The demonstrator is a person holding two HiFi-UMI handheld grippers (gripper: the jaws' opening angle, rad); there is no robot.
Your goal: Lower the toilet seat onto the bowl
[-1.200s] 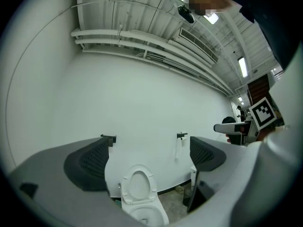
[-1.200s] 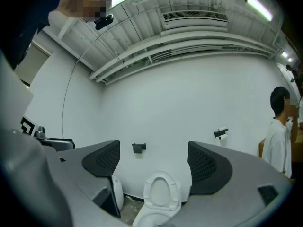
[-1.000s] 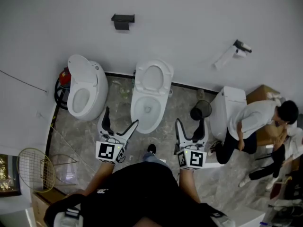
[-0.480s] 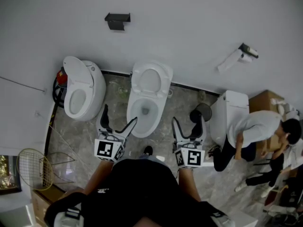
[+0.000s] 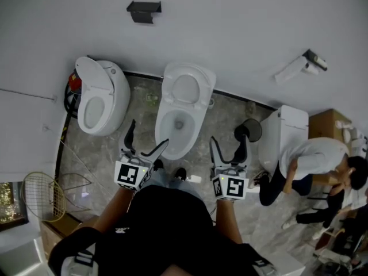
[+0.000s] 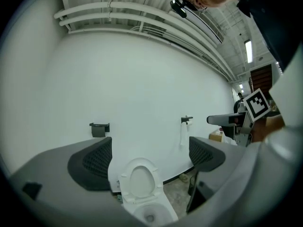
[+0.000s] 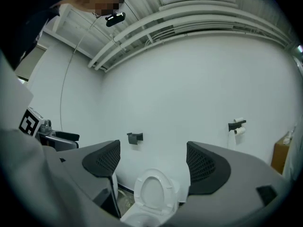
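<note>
Glossy white on the toilet seat [image 5: 186, 89], smooth and hard, and the same shine runs over the bowl [image 5: 194, 134]. Floor [image 5: 103, 160] at 9 o'clock: polished grey marbled stone, catching light. Wall [image 5: 241, 33] at 12 o'clock is plain matt white. The left gripper [image 5: 148, 135] shows matt dark pads [image 6: 97, 159], finely dimpled. Dull brown cardboard box [image 5: 322, 122] at 3 o'clock

Black top [image 5: 167, 223]; left gripper [image 5: 148, 135], right gripper [image 5: 228, 141]: white marker cubes [image 5: 131, 174], dark jaws.
</note>
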